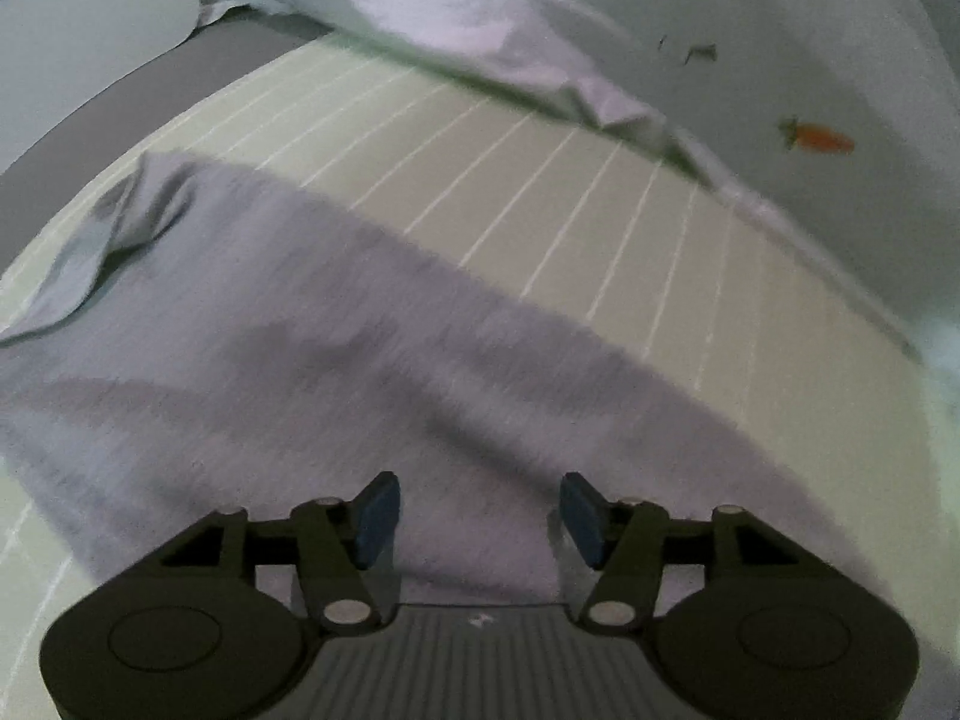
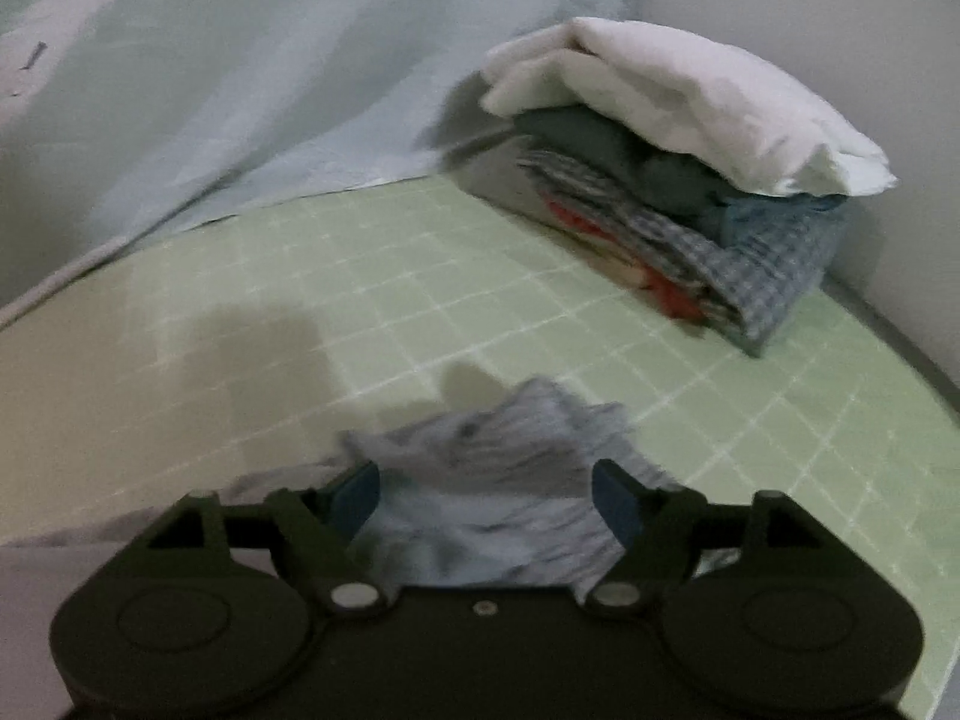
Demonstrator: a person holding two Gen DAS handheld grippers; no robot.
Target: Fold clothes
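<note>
- Blue pads line the fingers of your left gripper [image 1: 480,519], and they stand spread apart with nothing pinched; the grey garment [image 1: 360,372] lies flat on the green gridded mat [image 1: 570,192] beneath and beyond them, so I judge it released, not carried.
- Your right gripper [image 2: 486,501] has its fingers spread too; a bunched corner of the same grey cloth [image 2: 498,480] sits between them, but the pads do not press on it.
- That loose lie suits a fold being laid down: with both pairs of fingers apart, the cloth rests on the mat under its own weight.
- On the mat, the garment's far edge runs slantwise across the grid lines, and a rumpled flap [image 1: 120,228] sits at its far left end; it may need smoothing before the next fold.
- At the mat's far right corner, well apart from the garment, stands a stack of folded clothes [image 2: 690,192]: checked fabric at the bottom, a dark piece in the middle, a white one on top. This looks like where the finished piece belongs.
- No basket or box shows; that stack is the only store of clothes.
- Past the mat's far edge lies pale bedding [image 1: 480,12].
</note>
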